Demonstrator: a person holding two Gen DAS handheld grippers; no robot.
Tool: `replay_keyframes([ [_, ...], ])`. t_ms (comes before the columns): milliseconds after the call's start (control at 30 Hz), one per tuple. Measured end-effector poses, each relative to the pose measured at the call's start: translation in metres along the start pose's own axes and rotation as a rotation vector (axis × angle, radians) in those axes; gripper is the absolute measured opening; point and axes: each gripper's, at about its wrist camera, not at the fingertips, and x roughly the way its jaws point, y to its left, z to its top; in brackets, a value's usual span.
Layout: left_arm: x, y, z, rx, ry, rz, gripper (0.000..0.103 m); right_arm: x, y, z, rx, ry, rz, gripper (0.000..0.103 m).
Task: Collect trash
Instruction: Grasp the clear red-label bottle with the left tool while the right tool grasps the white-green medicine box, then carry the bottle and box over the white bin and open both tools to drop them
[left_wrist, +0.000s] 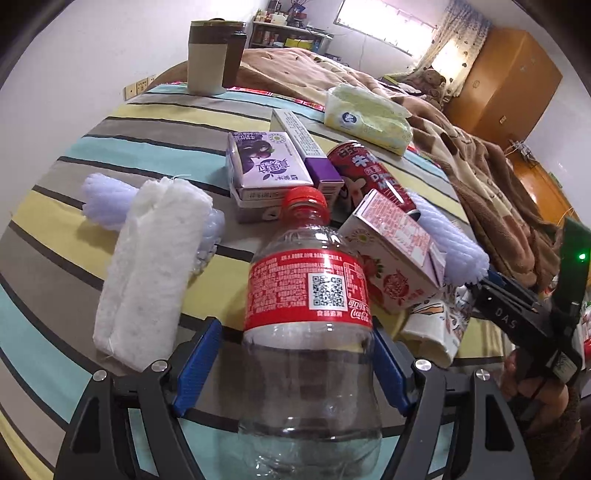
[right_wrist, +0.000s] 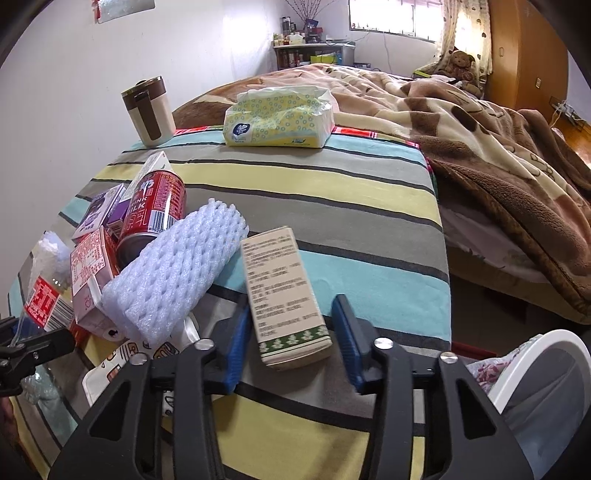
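Where the striped cloth (right_wrist: 332, 192) covers the table beside the brown blanket (right_wrist: 498, 140), trash lies heaped toward nine o'clock in the right wrist view: foam net sleeve (right_wrist: 173, 266), red milk can (right_wrist: 155, 210), pink carton (right_wrist: 90, 269). The left gripper (left_wrist: 295, 362) is clamped on a clear cola bottle (left_wrist: 306, 280). The right gripper (right_wrist: 291, 339) straddles a beige box (right_wrist: 284, 291); its left pad touches, its right stands apart.
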Motion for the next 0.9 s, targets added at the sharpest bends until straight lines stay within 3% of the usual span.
replay_keyframes([
  [133,-0.002,0.001,0.0,-0.001,-0.009,-0.007,0.072,-0.001,0.001,-0.001,-0.004,-0.002,-0.013,0.036],
  [200,-0.003,0.001,0.0,0.007,-0.012,-0.014,0.061,-0.003,0.001,-0.002,-0.004,-0.008,-0.025,0.035],
  [900,-0.038,-0.009,-0.009,0.04,-0.093,-0.058,0.061,-0.044,0.0,-0.018,0.069,-0.103,-0.023,0.033],
])
